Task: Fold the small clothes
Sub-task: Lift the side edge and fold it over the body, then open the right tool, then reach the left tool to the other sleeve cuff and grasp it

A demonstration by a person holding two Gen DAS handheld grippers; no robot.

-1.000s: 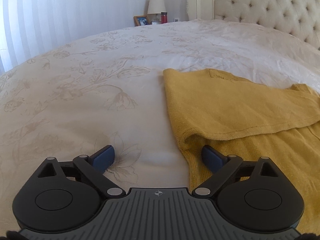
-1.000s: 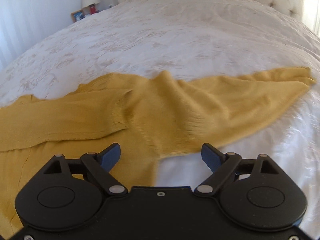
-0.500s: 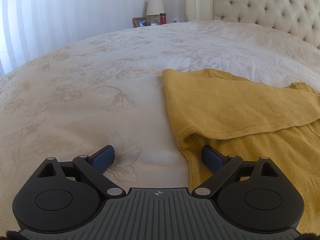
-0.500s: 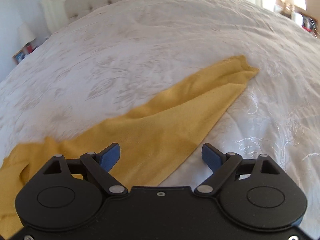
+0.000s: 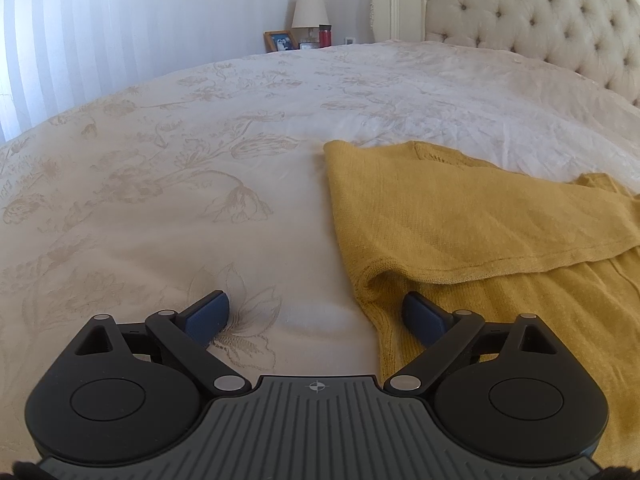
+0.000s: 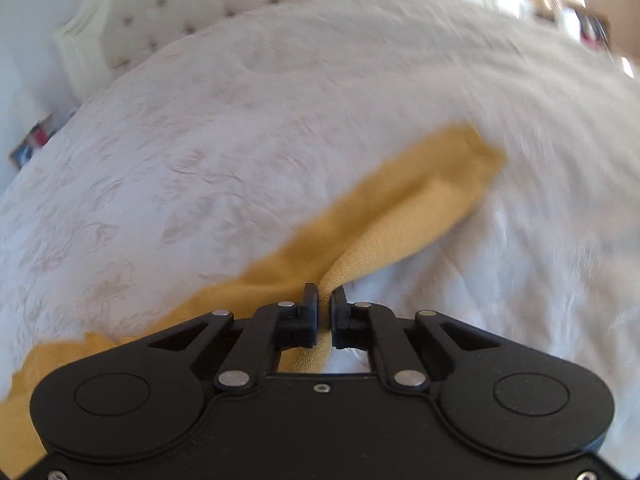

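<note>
Yellow knit top [image 5: 460, 216] flat on bed [image 5: 180, 200], left side already folded in. Right claw [image 6: 325, 300], wide a second ago, now pinches the sleeve [image 6: 400, 216]; fold-in likely next. Left claw [image 5: 316, 312] wide, empty.

Left gripper [image 5: 316, 316]: black linkage arms, two round black side housings with oval recesses, silver pivot pins, dark-blue finger pads [image 5: 208, 314], grey ribbed centre plate with small white crosshair mark. Right gripper [image 6: 325, 306]: all-black body, same round housings and silver pins, small centre screw, two more screws at bottom corners, narrow black fingertips [image 6: 311, 300].
</note>
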